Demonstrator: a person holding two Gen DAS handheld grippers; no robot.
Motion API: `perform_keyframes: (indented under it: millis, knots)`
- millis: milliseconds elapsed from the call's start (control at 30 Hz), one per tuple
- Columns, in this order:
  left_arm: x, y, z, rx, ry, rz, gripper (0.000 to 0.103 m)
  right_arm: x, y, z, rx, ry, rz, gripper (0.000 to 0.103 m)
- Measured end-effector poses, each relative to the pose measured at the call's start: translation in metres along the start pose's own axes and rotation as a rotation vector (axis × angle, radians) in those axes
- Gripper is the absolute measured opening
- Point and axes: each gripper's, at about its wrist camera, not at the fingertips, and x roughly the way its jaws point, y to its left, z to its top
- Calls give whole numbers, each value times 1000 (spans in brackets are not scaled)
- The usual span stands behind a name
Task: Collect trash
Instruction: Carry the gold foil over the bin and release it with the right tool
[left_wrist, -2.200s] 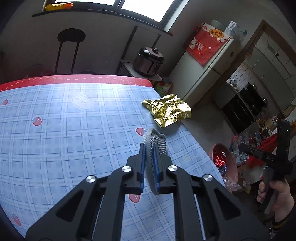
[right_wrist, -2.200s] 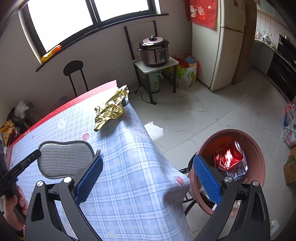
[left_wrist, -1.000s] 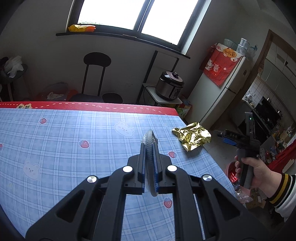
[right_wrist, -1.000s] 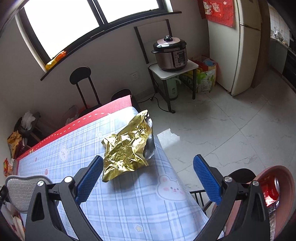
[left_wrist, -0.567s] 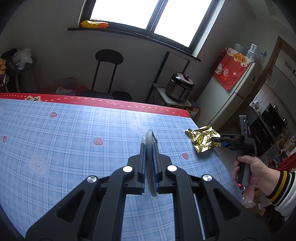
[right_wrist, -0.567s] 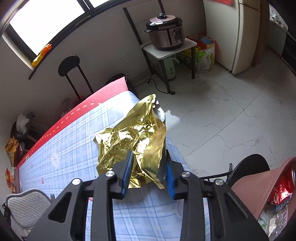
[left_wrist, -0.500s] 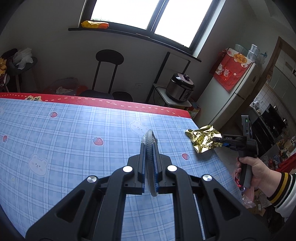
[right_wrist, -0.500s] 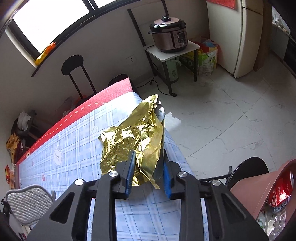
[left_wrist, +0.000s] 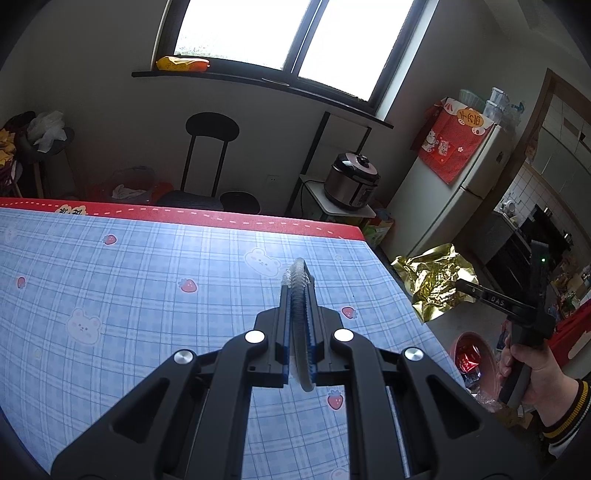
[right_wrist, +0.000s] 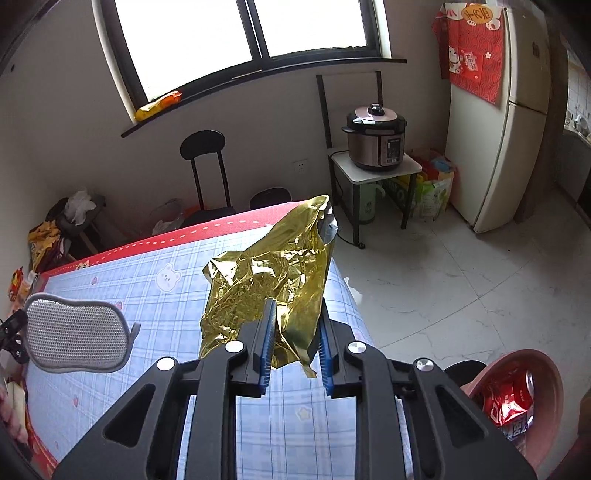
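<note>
The gold wrapper (right_wrist: 271, 280) is pinched between the blue pads of the right gripper (right_wrist: 295, 345), whose jaws are closed on its lower part; the crumpled foil stands up from them, lifted clear of the table (right_wrist: 177, 295). In the left wrist view the wrapper (left_wrist: 434, 282) hangs in the air just past the table's right edge, above the floor, with the right gripper (left_wrist: 471, 290) gripped in a hand (left_wrist: 528, 373) wearing a striped cuff. Below the wrapper and beside that same table edge sits a pink bin (right_wrist: 532, 363) on the floor, holding a red packet (right_wrist: 508, 402); from the left wrist view the bin (left_wrist: 466, 341) shows just off the table's near right corner.

The left gripper (left_wrist: 298, 328) is closed tight on a grey mesh scrubber (left_wrist: 301, 295), held edge-on over the table (left_wrist: 147, 280), well apart from the wrapper. The right wrist view shows the scrubber's flat face (right_wrist: 75, 332) over the table's left side.

Beyond the table's far red border stand a black chair (right_wrist: 207, 166) and a pressure cooker (right_wrist: 376, 138) on a small stand.
</note>
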Motion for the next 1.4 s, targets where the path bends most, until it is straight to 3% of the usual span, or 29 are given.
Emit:
perform_keyframes:
  millis: [233,467,833,1000,1267,1400]
  knots:
    - [-31,-35,4,43,-30,-12,11,-64,-32,-16,30,-66,2,21]
    - [-55,-82,5,109,-56,-53,11,-120,-76,-37,60,-119,-53,21]
    - [-58,-166,-5,186,-51,-190,11,-195,-171,-75,144,-147,-235,21]
    - [-49,-201,-13,213,-32,-255,11,-210,-205,-85,171,-126,-312,21]
    - [-38,-232,-16,257,-15,-302,11,-207,-226,-88,189,-96,-372,21]
    - [-33,-234,-16,262,-8,-302,11,-201,-229,-86,207,-83,-357,30]
